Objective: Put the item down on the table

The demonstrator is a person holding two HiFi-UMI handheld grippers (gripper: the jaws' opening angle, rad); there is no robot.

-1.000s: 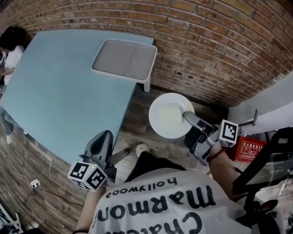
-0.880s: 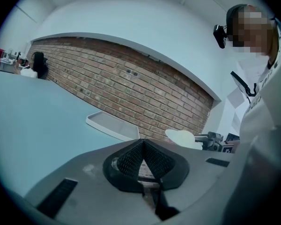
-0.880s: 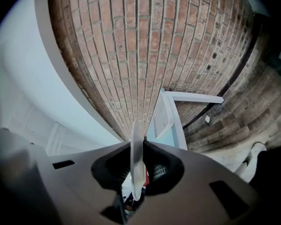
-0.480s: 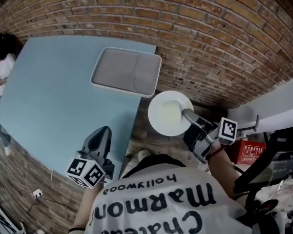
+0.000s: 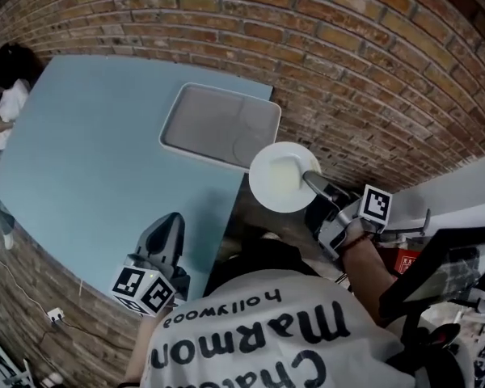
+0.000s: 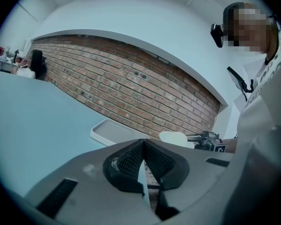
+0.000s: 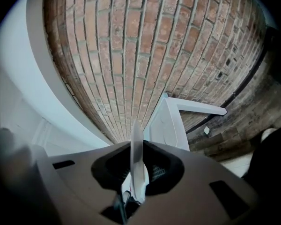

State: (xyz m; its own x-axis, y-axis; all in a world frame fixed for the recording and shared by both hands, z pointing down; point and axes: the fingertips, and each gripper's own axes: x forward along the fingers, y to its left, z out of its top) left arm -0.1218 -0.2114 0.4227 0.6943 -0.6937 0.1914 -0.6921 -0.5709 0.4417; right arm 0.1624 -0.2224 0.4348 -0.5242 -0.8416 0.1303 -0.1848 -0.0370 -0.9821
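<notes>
A round white plate (image 5: 280, 176) hangs in the air off the table's right edge, and in the head view its rim overlaps the near right corner of the tray. My right gripper (image 5: 309, 179) is shut on the plate's near rim. In the right gripper view the plate (image 7: 136, 161) shows edge-on, clamped between the dark pads. The light blue table (image 5: 97, 160) fills the left of the head view. My left gripper (image 5: 170, 221) hovers over the table's near edge, shut with nothing in it (image 6: 143, 159). In the left gripper view the plate (image 6: 175, 138) shows ahead to the right.
A grey tray with a white rim (image 5: 176, 146) lies at the table's far right corner, by the brick wall (image 5: 372, 79). A person (image 5: 6, 95) sits at the table's far left end. Wooden floor (image 5: 250, 217) shows below the plate. A white table leg (image 7: 171, 121) stands ahead of my right gripper.
The plate and my right gripper have moved up and left, from over the floor to the tray's corner. The left gripper has stayed where it was.
</notes>
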